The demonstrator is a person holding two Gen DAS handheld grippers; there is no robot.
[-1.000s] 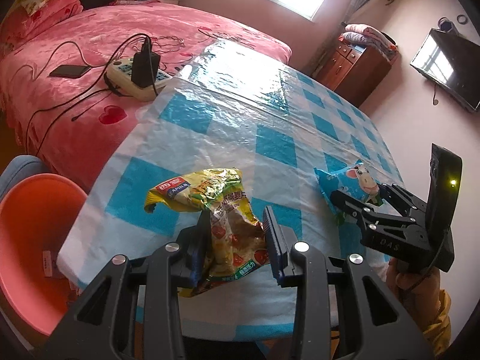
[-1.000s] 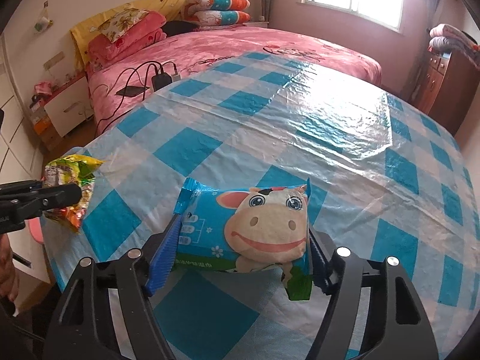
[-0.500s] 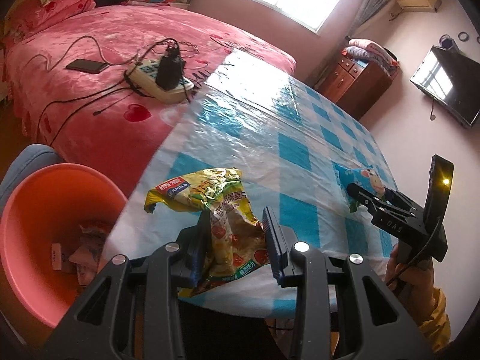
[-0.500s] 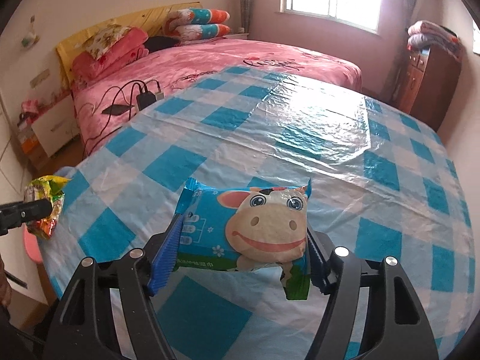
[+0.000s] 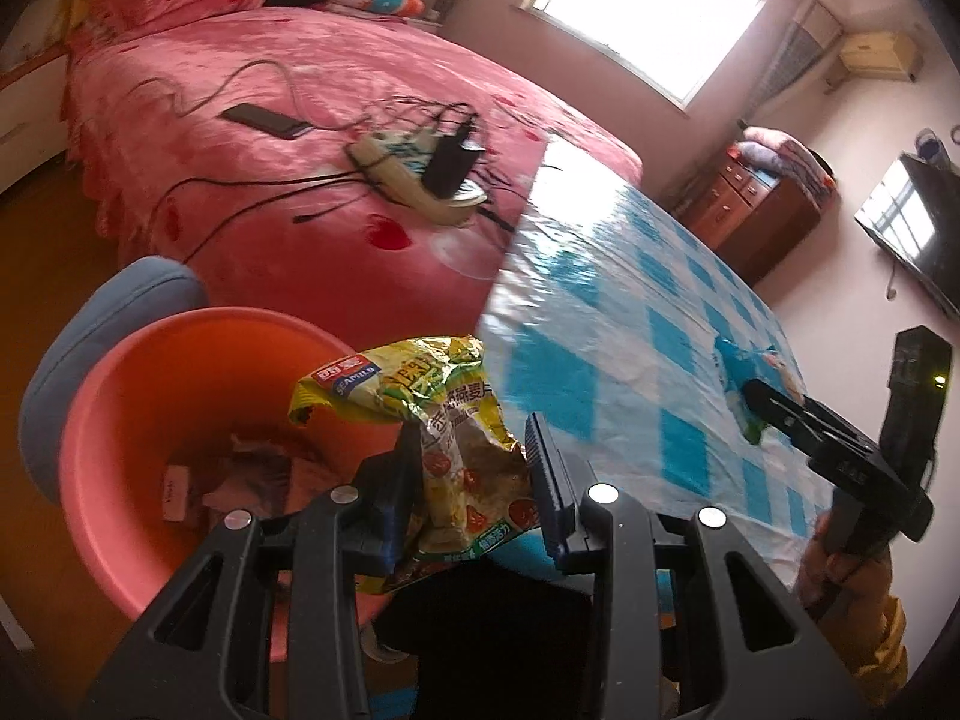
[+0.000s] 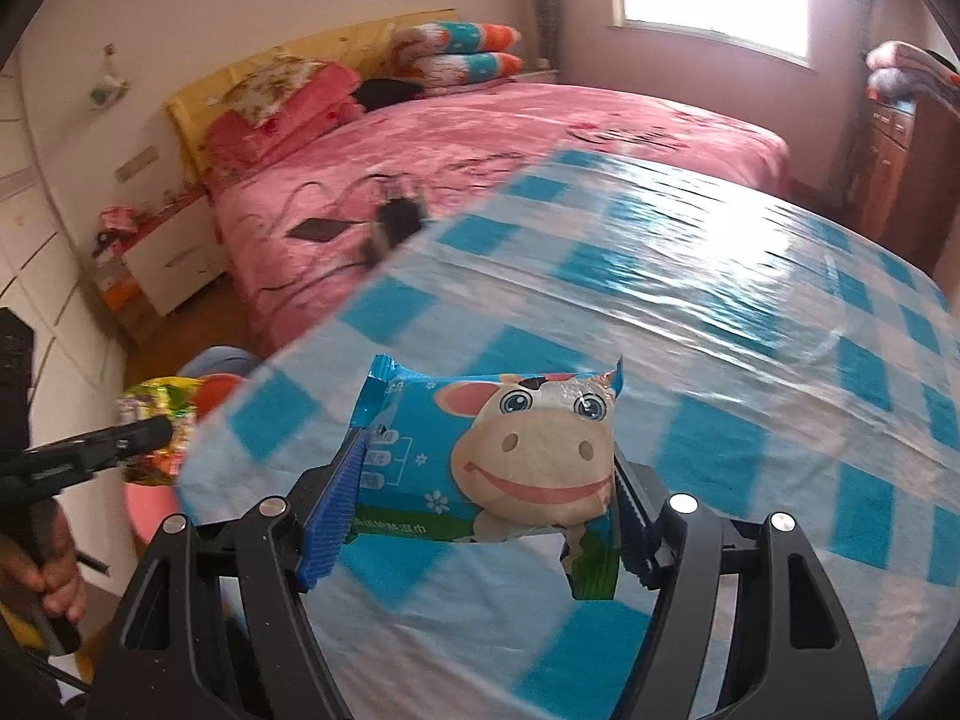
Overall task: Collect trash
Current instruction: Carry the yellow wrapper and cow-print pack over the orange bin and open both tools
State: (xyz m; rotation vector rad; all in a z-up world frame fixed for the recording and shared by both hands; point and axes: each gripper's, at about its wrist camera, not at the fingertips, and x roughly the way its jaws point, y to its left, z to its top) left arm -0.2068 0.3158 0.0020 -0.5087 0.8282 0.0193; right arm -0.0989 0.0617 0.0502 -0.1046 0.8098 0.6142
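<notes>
Carrying two pieces of trash at once, the person has the left tongs (image 5: pixel 474 480) clenched on a crumpled yellow snack bag (image 5: pixel 444 420), which in the left wrist view hangs at lower centre, past the edge of the checked worktop (image 5: pixel 630 324) and partly over the orange bin (image 5: pixel 180 372) at lower left. The right tongs (image 6: pixel 480 498) are clamped across a blue cow wrapper (image 6: pixel 498 456), held above the worktop at the centre of the right wrist view, well apart from the bin, which shows only as a sliver at the left edge there. The likeliest slip is the yellow bag: it is limp, pinched through its lower half only, and its top flops to one side, so a release made before it is fully over the bin's mouth could drop it on the rim or the floor. The cow wrapper is gripped by its ends and bulges between the pads; a quick swing toward the bin could let it squirm out. On the yellow bag a red patch sits above a blue tag that seems to read "SEAMILD"; its other print is Chinese and too blurred to make out. The cow wrapper's small print is unreadable.
</notes>
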